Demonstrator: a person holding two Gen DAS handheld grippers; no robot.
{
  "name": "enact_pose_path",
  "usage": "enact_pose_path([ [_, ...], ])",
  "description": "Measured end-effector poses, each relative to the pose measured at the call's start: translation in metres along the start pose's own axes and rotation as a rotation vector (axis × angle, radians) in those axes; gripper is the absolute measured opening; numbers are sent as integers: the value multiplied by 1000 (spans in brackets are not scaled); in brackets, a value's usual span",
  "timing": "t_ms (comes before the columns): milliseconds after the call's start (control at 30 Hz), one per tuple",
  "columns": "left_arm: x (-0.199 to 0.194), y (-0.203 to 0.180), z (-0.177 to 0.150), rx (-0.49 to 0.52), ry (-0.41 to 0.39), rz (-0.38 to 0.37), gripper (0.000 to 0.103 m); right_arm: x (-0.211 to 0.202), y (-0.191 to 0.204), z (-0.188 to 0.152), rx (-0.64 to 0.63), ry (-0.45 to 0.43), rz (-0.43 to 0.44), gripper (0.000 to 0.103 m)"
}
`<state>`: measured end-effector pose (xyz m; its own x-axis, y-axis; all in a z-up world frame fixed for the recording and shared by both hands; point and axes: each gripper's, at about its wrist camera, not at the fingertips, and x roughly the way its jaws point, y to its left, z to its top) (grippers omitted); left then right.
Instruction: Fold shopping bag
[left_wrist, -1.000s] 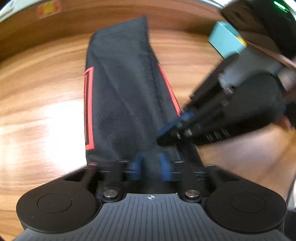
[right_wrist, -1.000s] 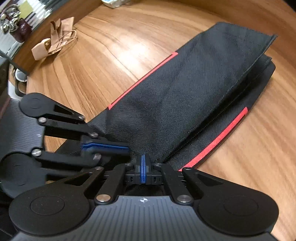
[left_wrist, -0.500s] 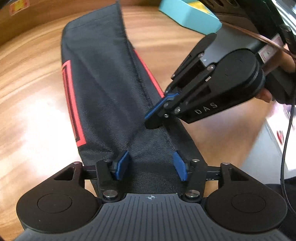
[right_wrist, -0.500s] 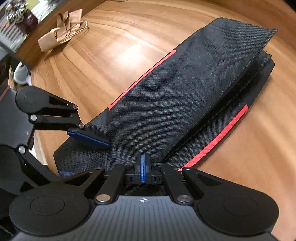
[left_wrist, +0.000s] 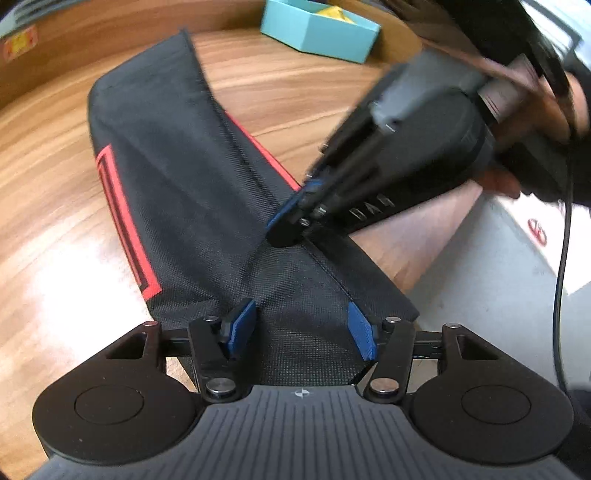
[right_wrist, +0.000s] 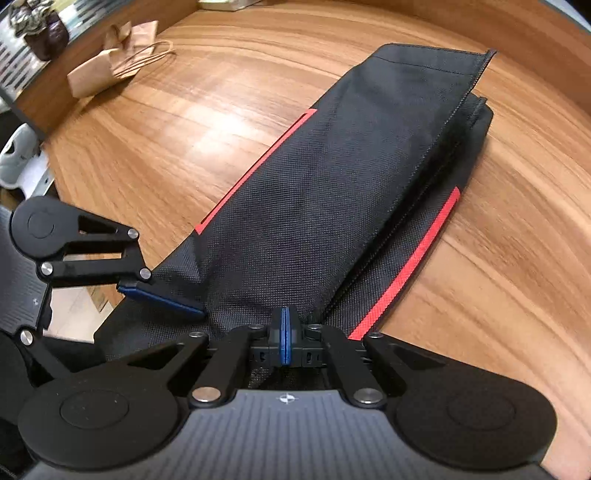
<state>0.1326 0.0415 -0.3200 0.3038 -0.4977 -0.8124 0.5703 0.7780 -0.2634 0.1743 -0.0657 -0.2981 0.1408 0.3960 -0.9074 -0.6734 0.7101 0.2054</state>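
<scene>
A black shopping bag with red trim (right_wrist: 332, 206) lies folded lengthwise on a wooden table (right_wrist: 184, 129), near end over the edge; right gripper (right_wrist: 283, 341) pinches it, left gripper (left_wrist: 301, 325) jaws spread. A slip could undo the fold. Paper bag (right_wrist: 107, 70), teal box (left_wrist: 317, 29) behind

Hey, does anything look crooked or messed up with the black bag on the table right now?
Nothing looks damaged. The shopping bag is folded unevenly: its top flap lies at a slant, leaving a lower layer with a red stripe showing along one side. The near end overhangs the table edge, pinched by the right gripper.
</scene>
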Motion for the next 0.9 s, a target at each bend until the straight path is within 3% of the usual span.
enact_pose_path([
  [67, 2, 4, 2, -42, 6, -22, 37, -2, 6, -8, -11, -42, -24, 0],
  [100, 2, 10, 2, -78, 13, -34, 23, -4, 10, -14, -31, -65, -39, 0],
  [133, 2, 19, 2, -131, 26, -43, 12, -6, 15, -21, -58, -92, -52, 3],
  [167, 4, 29, 3, -193, 41, -56, 2, -12, 21, -33, -100, -127, -64, 16],
  [200, 5, 37, 3, -231, 50, -66, 3, -16, 26, -43, -128, -154, -70, 27],
  [233, 5, 37, 4, -210, 48, -62, 3, -20, 31, -50, -123, -175, -63, 44],
  [267, 4, 29, 5, -156, 46, -33, 3, -27, 38, -61, -117, -211, -50, 49],
  [400, 8, -4, 10, 6, 48, 123, 2, -35, 71, -91, -227, -255, -152, 49],
  [467, 8, -5, 10, -29, 37, 146, 2, -34, 94, -106, -344, -264, -266, 49],
  [667, 10, -16, 16, -79, 68, 235, 3, -42, 134, -133, -534, -282, -362, 47],
  [900, 16, -36, 12, -91, 89, 274, 3, -45, 159, -148, -668, -269, -427, 49],
])
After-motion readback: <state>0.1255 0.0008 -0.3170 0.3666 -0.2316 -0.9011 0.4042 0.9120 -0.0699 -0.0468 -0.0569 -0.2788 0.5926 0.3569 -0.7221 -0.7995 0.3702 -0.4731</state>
